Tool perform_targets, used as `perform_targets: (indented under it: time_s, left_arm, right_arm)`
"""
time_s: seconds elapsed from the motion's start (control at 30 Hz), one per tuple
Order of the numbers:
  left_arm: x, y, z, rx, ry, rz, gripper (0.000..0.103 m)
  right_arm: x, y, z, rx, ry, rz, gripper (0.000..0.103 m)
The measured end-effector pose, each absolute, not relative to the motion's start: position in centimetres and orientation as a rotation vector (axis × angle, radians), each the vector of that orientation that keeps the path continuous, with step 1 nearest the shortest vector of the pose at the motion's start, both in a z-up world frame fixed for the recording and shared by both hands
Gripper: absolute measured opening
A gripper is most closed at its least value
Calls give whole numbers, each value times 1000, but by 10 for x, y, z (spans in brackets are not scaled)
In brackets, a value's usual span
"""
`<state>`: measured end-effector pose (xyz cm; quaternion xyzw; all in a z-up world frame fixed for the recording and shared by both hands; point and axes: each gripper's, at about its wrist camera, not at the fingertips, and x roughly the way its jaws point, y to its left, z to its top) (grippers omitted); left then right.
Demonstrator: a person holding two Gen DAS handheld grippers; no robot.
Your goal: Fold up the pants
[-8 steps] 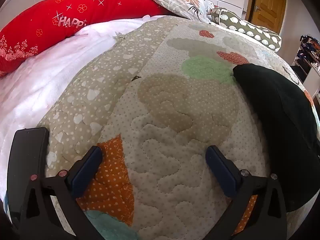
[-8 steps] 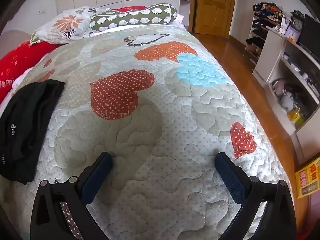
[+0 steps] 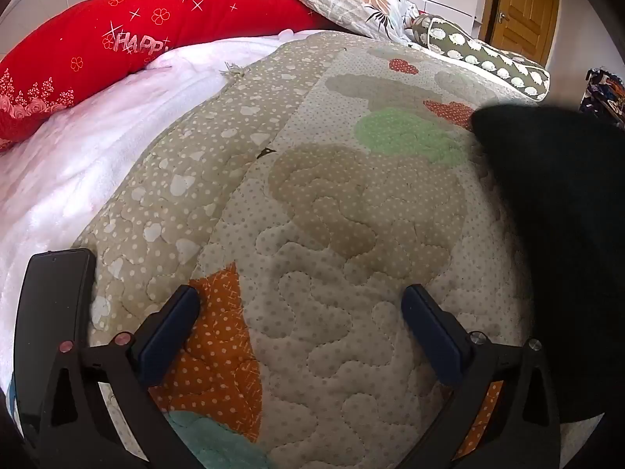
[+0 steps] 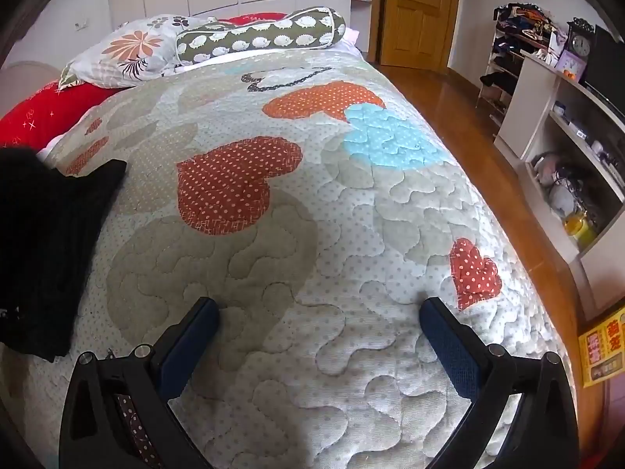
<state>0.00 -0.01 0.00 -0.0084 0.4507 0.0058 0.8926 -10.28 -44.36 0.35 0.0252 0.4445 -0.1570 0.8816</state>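
The black pants (image 3: 562,234) lie folded on the quilted heart-pattern bedspread (image 3: 332,215), at the right edge of the left wrist view. They also show at the left edge of the right wrist view (image 4: 43,242). My left gripper (image 3: 300,324) is open and empty over the quilt, left of the pants and apart from them. My right gripper (image 4: 318,336) is open and empty over the quilt, right of the pants.
A black phone-like slab (image 3: 50,312) lies at the lower left by a white blanket (image 3: 78,164). A red pillow (image 3: 136,35), a floral pillow (image 4: 125,51) and a bolster (image 4: 258,35) line the headboard. Wooden floor (image 4: 468,133), shelves (image 4: 566,156) and a door (image 4: 418,11) are right of the bed.
Both grippers shifted slightly; the pants sit a little further toward the edge in each view. Both grippers stay open.
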Motion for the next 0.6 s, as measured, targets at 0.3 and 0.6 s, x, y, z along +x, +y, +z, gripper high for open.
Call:
perform_targets:
  time_s: [0.3,0.6]
  left_arm:
    - [0,0,0,-18,935,12,103]
    - [0,0,0,-19,935,11,103]
  right_arm:
    - [-103,-444,3,56,928,-326,103]
    - [-102,-444,2,55,928,-326,103]
